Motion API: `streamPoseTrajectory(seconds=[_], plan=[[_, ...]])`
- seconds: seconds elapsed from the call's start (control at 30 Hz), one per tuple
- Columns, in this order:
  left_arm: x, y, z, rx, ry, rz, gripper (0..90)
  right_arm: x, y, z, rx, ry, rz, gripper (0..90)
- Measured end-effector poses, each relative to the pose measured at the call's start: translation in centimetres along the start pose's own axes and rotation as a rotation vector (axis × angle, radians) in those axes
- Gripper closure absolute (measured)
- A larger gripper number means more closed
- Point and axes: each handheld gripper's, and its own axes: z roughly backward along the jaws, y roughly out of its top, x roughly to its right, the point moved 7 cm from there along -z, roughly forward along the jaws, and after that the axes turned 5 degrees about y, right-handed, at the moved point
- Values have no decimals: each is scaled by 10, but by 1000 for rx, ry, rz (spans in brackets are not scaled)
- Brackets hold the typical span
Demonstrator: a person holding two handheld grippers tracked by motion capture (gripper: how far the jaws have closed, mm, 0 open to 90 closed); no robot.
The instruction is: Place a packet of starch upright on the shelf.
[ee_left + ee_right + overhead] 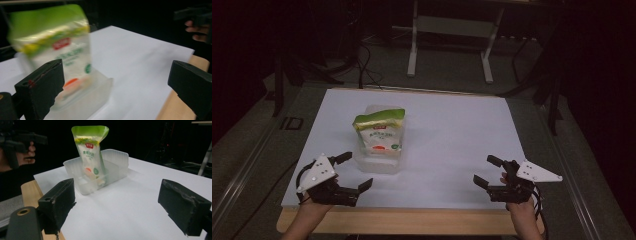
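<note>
One pouch (379,132), one clear tray (377,162) (holding it), two tools.

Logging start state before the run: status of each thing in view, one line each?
Pouch: upright in the clear bin, top sealed, not held.
Clear bin: on the white mat, no lid, holds the pouch.
Left gripper: jaws open, empty, near the bin's front left corner.
Right gripper: jaws open, empty, apart from the bin.
White mat: flat on the table.

pouch (379,131): green top, white body, red label patch
tray (377,162): clear, frosted
table (452,135): white sheet, wood edge
claws: black
</note>
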Motion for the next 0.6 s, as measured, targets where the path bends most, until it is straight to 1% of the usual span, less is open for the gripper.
streamPoseTrajectory(seconds=[0.03,0.1,0.13,0.27,0.3,0.33,0.37,0.43,0.47,0.5,0.53,0.6], plan=[[4,-1,-4,2,-13,0,8,0,-1,0,0,1,-4,140],[4,-1,-4,2,-13,0,8,0,-1,-1,-1,-2,-2,140],[14,-2,-14,-1,-48,-8,8,0,-1,-1,-1,-2,-2,140],[30,-2,-29,-1,-103,-25,8,-3,-5,-6,-18,4,19,140],[30,-2,-29,-1,-103,-25,8,-3,-5,-6,-18,4,19,140],[38,-1,-38,-1,-124,-44,8,-4,-7,-8,-23,6,22,139],[41,-1,-42,-3,-132,-53,8,-4,-7,-8,-25,7,22,140],[43,-1,-44,-2,-138,-55,8,-4,-8,-9,-29,6,26,140],[46,-1,-50,0,-152,-53,8,-4,-10,-10,-32,7,26,139],[46,-1,-50,0,-152,-53,8,-4,-10,-10,-32,7,26,139],[50,-2,-56,-1,-158,-57,8,-4,-11,-10,-34,6,26,140],[52,-5,-59,-7,-160,-71,8,-4,-12,-11,-34,6,30,140]])
